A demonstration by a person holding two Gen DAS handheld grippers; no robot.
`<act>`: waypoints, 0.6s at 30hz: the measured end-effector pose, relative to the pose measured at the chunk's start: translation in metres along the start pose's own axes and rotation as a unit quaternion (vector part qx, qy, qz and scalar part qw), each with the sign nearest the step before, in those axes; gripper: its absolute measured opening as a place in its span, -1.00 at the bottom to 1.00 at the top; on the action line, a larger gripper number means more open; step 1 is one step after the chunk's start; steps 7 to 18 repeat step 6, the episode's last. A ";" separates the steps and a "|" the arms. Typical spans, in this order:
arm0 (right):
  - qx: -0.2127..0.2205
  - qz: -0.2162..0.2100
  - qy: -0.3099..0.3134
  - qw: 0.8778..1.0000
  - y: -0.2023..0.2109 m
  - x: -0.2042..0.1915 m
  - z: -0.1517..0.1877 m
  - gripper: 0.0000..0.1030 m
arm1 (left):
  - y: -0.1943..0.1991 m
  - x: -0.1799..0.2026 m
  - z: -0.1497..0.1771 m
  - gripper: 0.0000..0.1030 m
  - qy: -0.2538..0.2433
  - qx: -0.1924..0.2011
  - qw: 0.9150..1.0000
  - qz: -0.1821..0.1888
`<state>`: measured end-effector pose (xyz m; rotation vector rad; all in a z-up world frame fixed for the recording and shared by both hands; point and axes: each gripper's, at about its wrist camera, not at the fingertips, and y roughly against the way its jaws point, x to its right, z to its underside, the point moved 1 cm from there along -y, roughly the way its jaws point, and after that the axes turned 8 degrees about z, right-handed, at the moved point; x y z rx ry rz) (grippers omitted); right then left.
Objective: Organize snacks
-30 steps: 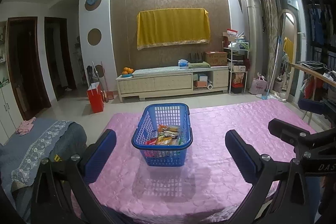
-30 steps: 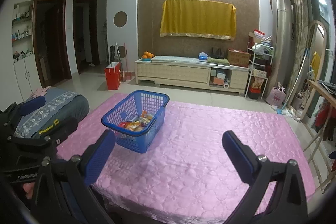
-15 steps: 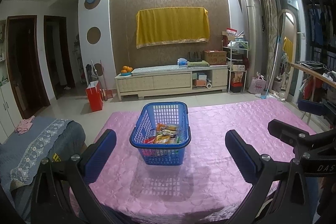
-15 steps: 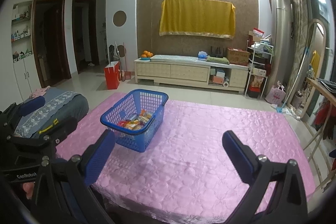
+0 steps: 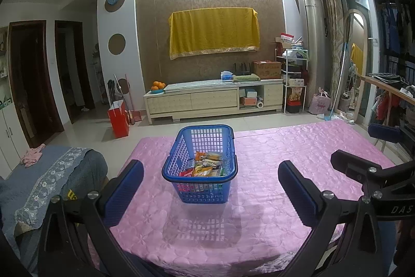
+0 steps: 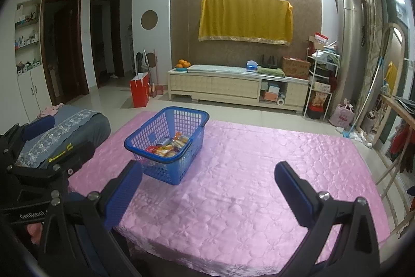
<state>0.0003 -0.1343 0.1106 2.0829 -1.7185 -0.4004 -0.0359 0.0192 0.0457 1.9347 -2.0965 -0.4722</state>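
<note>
A blue plastic basket is seen standing upright on the desk, which is covered with a pink quilted cloth. The basket is placed toward the left part of the desk, well back from the near edge, and a heap of snack packets in orange, yellow and red wrappers is held inside it; single packets cannot be told apart. In the left wrist view the left gripper is held low at the near edge of the desk, with its blue-padded fingers spread wide apart and nothing between them; the basket is framed in the gap but is not touched. In the right wrist view the right gripper is likewise held with its fingers wide apart and empty, the basket being seen ahead and to the left of it, with the left finger tip overlapping the basket's near corner in the picture only. Each gripper's black body is caught at the edge of the other's view. A sofa arm under a grey-blue lace-trimmed cover is seen just beside the desk on the left. Across the tiled floor a long cream cabinet is set against the patterned wall, beneath a yellow cloth, and a red paper bag is stood on the floor near the cabinet's left end.
</note>
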 end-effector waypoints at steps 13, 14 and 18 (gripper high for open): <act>-0.001 -0.001 -0.001 1.000 0.000 -0.001 0.000 1.00 | 0.000 0.000 0.001 0.99 0.000 -0.001 1.000 -0.001; -0.001 -0.001 -0.001 1.000 0.000 -0.001 0.000 1.00 | 0.000 0.000 0.001 0.99 0.000 -0.001 1.000 -0.001; -0.001 -0.001 -0.001 1.000 0.000 -0.001 0.000 1.00 | 0.000 0.000 0.001 0.99 0.000 -0.001 1.000 -0.001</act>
